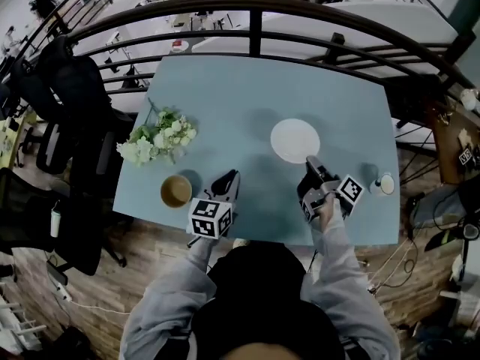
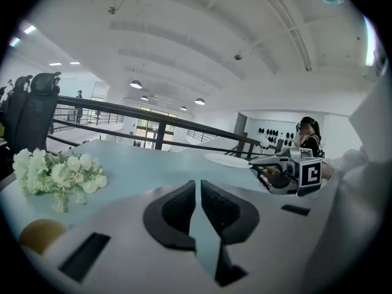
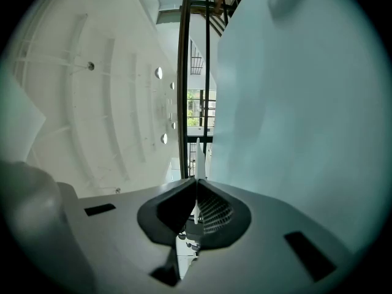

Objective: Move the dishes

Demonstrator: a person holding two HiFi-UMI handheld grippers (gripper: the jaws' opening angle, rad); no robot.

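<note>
Care is needed with the round white plate, right of centre on or just over the light blue table: it looks thin, stiff, smooth and breakable, light enough for a hold at one side, but I judge it may tilt or slip. The right gripper is clenched on its near rim, a good place to hold, with the plate edge-on between the pads. The left gripper, beside the round brown cup, is closed on nothing.
</note>
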